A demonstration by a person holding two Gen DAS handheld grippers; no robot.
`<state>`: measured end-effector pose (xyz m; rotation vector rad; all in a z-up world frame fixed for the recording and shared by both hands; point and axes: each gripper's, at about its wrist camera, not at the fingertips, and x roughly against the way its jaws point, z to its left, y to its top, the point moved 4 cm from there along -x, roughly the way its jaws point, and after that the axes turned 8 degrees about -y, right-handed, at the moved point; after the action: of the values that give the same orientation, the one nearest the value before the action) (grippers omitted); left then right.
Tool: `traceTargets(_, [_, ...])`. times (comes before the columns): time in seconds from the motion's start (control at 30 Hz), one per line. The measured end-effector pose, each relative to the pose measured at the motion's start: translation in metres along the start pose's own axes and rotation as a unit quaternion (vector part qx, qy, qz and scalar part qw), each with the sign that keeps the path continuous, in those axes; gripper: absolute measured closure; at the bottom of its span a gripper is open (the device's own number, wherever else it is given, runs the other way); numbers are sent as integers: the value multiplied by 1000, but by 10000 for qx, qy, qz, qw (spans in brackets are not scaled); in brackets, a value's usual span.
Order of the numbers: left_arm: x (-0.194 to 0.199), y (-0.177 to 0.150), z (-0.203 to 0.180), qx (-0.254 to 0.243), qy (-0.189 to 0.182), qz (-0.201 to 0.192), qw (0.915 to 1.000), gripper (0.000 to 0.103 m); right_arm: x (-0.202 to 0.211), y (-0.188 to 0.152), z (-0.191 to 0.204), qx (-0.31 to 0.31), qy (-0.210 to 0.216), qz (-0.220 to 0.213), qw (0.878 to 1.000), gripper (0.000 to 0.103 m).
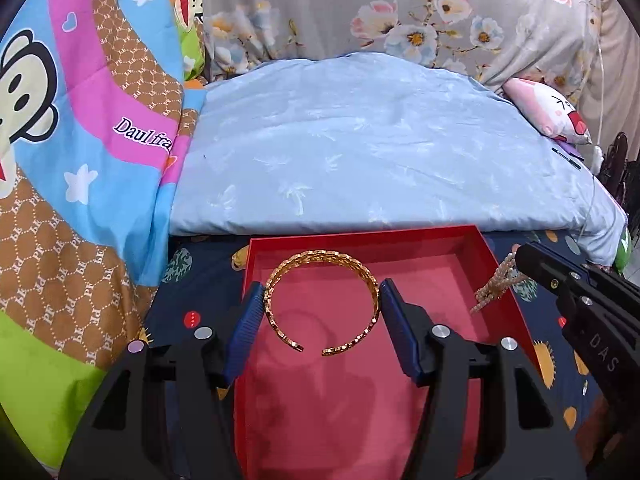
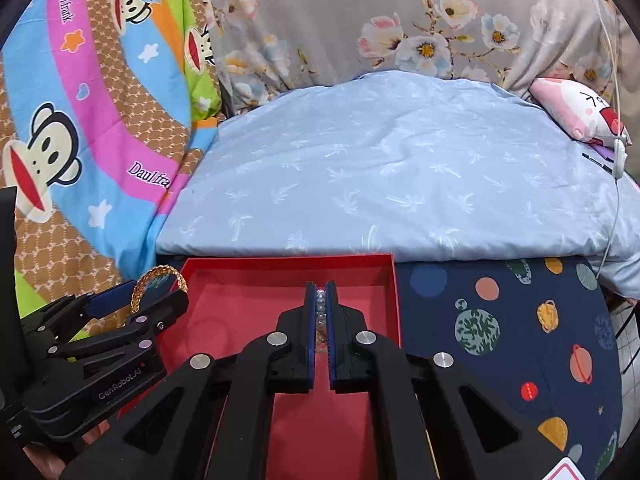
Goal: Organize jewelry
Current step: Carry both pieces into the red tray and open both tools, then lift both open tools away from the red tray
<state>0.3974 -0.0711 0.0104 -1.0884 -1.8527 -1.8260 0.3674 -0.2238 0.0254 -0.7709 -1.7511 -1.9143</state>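
Observation:
A gold open cuff bangle (image 1: 322,306) sits between the blue pads of my left gripper (image 1: 320,300), held above the red box (image 1: 472,248); the pads touch its sides. The bangle also shows in the right wrist view (image 2: 158,282) in the left gripper (image 2: 138,300). My right gripper (image 2: 320,300) is shut on a pearl bead strand (image 2: 320,304) over the red box (image 2: 390,292). In the left wrist view the right gripper (image 1: 524,262) holds the strand (image 1: 496,284), which hangs over the box's right wall.
The box lies on a dark planet-print cloth (image 2: 500,320). Behind it is a light blue pillow (image 2: 380,168), a cartoon monkey quilt (image 2: 80,128) at left, a floral sheet (image 2: 400,20) and a pink plush (image 2: 576,112) at right.

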Motion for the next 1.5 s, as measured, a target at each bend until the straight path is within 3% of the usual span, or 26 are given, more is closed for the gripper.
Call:
traceTargets(0.1, [-11, 2, 5, 137, 58, 64, 9999, 44, -16, -1, 0, -14, -13, 101, 9999, 99])
traceTargets(0.23, [-14, 1, 13, 351, 97, 59, 9993, 34, -18, -3, -2, -4, -179, 41, 9998, 79])
traceTargets(0.3, [-10, -1, 15, 350, 125, 24, 9993, 28, -12, -4, -4, -33, -198, -26, 9998, 75])
traceTargets(0.53, [23, -22, 21, 233, 340, -94, 9991, 22, 35, -28, -13, -144, -36, -148, 9998, 73])
traceTargets(0.7, [61, -60, 21, 256, 339, -153, 9990, 16, 78, -63, -18, -376, 227, -137, 9989, 64])
traceTargets(0.87, [99, -108, 11, 243, 277, -96, 9993, 13, 121, -115, -11, -410, 489, 163, 9978, 64])
traceTargets(1.2, [152, -204, -6, 545, 0, 276, 9981, 13, 181, -218, -8, -272, 320, 555, 9976, 62])
traceTargets(1.5, [175, -253, -22, 423, 18, 276, 9987, 13, 195, -270, -12, -156, 117, 828, 9964, 62])
